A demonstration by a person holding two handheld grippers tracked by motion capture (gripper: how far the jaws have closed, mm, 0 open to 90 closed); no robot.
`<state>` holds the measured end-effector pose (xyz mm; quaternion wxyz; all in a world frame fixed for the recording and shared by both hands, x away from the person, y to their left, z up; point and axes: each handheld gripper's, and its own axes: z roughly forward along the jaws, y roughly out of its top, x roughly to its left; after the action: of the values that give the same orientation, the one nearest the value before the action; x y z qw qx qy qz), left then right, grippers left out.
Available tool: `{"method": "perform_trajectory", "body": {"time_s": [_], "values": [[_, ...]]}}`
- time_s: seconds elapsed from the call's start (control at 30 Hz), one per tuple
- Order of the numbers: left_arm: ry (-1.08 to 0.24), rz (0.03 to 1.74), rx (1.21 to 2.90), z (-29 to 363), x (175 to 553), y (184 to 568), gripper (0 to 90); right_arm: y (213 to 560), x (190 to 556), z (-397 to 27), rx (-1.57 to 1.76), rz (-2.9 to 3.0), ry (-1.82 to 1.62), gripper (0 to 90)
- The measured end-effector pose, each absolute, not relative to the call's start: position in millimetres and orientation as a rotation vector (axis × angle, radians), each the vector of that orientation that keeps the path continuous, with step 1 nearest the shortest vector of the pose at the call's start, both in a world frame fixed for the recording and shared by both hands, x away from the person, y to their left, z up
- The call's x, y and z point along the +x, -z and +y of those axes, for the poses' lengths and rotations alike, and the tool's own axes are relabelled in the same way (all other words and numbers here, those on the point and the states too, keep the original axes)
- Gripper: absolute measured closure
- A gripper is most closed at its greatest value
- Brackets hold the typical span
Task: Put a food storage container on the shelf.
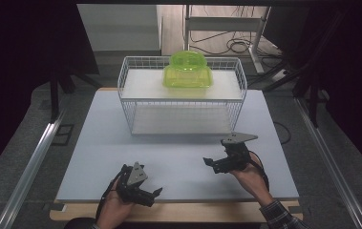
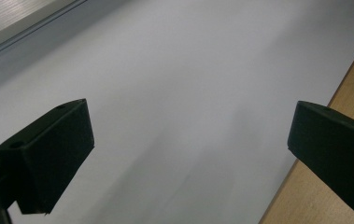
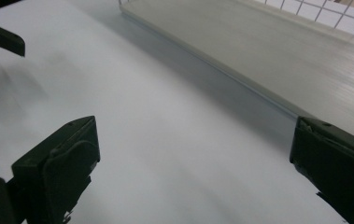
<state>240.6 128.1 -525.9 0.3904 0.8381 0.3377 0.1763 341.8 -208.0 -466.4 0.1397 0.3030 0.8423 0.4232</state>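
Observation:
A translucent lime-green plastic container (image 1: 188,70) sits on the upper shelf of a white wire rack (image 1: 123,90) at the back of the table. My left gripper (image 1: 154,195) rests low near the table's front edge, left of centre, open with nothing between its jaws; in the left gripper view its fingers (image 2: 48,158) stand wide apart over the bare mat. My right gripper (image 1: 211,164) hovers at the front right, pointing left, also open and empty. Its fingers (image 3: 58,168) frame the white mat and the rack's lower shelf (image 3: 258,51).
A pale grey mat (image 1: 97,152) covers the wooden table, whose edge (image 2: 333,121) shows at the front. The rack's lower shelf (image 1: 181,119) holds nothing. Metal rails (image 1: 35,162) run along both sides; a desk frame and cables (image 1: 236,45) lie beyond.

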Motion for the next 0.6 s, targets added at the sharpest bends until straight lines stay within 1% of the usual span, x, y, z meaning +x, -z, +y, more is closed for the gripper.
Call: {"method": "perform_trajectory", "body": {"time_s": [0.6], "values": [[-0.449,0.857,2.148,127.1,240.9,527.0,0.3,488.7,321.6,-229.3,0.914,2.421,-1.139,0.0]]}}
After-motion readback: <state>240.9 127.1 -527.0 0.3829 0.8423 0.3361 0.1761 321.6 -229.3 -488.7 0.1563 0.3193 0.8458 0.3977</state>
